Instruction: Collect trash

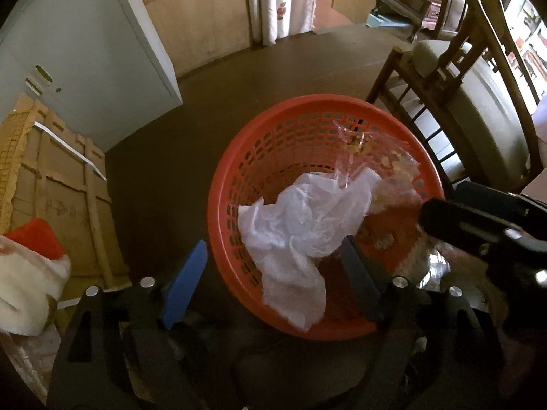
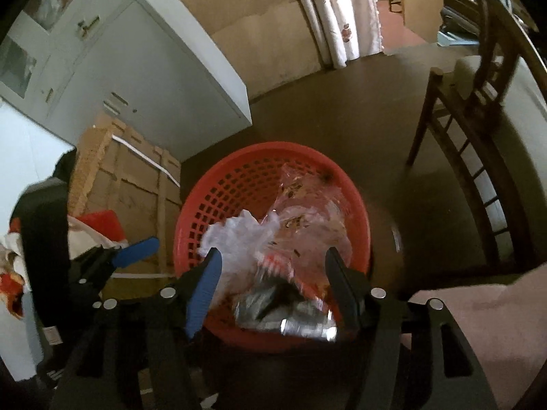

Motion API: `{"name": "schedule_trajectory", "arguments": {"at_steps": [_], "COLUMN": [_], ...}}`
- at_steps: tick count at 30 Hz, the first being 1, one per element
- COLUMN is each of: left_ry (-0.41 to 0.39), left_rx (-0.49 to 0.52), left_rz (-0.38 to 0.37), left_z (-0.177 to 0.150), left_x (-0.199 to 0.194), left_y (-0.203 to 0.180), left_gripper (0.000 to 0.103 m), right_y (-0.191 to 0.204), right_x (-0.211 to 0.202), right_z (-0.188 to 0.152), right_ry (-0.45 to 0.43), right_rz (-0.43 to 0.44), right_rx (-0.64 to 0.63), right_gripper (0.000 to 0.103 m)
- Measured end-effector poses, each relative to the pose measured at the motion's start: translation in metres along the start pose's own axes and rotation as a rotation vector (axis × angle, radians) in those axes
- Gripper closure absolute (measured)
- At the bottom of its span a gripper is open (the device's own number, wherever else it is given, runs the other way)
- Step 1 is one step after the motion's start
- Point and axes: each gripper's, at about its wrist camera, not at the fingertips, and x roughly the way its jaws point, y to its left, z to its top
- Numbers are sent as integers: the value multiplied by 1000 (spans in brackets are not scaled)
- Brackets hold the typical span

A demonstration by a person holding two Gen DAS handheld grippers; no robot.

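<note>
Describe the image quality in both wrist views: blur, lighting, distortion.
Left wrist view: dim room, bright window glare at far right, the white plastic bag fairly sharp in the red basket, fisheye bending the cabinet. Right wrist view: motion blur smears the silver wrapper; edges curve strongly.

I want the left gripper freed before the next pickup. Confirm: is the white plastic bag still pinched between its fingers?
No. The left gripper stands open above the red basket, and the white plastic bag lies loose inside it, touching neither finger.
</note>
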Motion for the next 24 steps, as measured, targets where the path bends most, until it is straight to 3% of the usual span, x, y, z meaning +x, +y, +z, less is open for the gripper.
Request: {"name": "schedule_trajectory", "arguments": {"at_steps": [14,24], "left_ry": [-63,-123], "left_rx": [-13,-36], "left_rz": [25,72], "left_z": [-15,-29], "left_x": [-52,-94], "left_y": [-9,-18], "left_gripper": [18,13], "right_y": [4,5], "right_x": [-71,-101], "right_z": [-35,-71], "right_ry": [-72,-107], "right_rz": [-46,-85], "right_rx": [-15,-9], "right_gripper": [29,20]}}
